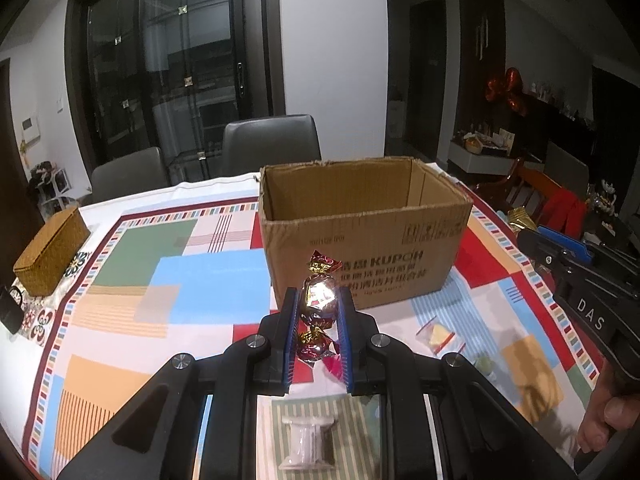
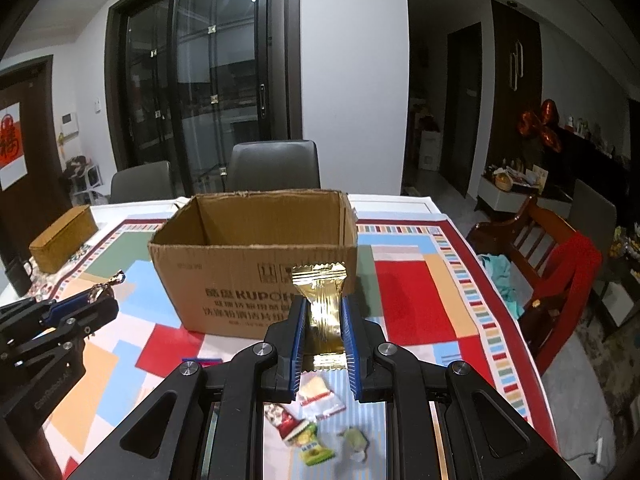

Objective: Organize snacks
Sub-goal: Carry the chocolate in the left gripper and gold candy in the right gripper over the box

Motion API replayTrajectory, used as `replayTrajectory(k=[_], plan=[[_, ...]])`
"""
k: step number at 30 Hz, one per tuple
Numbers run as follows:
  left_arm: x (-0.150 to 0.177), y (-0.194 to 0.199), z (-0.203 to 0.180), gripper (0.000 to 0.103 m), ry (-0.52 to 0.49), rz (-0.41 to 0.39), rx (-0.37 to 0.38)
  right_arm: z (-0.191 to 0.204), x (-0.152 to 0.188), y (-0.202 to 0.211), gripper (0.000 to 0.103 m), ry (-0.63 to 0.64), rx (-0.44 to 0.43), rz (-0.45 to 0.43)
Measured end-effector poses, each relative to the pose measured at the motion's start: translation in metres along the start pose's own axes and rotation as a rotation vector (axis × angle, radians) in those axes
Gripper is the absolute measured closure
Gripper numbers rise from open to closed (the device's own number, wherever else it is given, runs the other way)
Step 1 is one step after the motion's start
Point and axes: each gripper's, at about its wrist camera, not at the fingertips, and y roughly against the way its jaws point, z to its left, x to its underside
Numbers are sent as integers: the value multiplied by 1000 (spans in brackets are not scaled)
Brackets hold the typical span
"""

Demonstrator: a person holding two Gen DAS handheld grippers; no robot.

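An open cardboard box (image 1: 360, 216) (image 2: 256, 256) stands on the patterned tablecloth. My left gripper (image 1: 318, 312) is shut on a shiny maroon-and-gold twist-wrapped candy (image 1: 318, 300), held above the table just in front of the box. My right gripper (image 2: 323, 320) is shut on a gold foil snack packet (image 2: 323, 300), also held up before the box's front wall. The left gripper shows at the left edge of the right wrist view (image 2: 96, 300), and the right gripper at the right edge of the left wrist view (image 1: 568, 264).
Loose snacks lie on the cloth: a yellow-and-red packet (image 1: 438, 336) (image 2: 318, 394), a green candy (image 1: 484, 364) (image 2: 354, 440), a green-yellow packet (image 2: 314, 448), a clear wrapped snack (image 1: 308, 444). A woven basket (image 1: 52, 252) (image 2: 64, 236) sits far left. Chairs stand behind the table.
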Motion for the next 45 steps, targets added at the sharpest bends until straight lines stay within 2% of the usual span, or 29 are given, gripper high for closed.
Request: replayTrajectory(k=[22,45], plan=[[-53,-12,1,84,6,-52,12,7,-38,-14,84,17,-11,-58],[-74,-37,8,84,13,-68,17,15,-65,-42,84,37,-11,-60]])
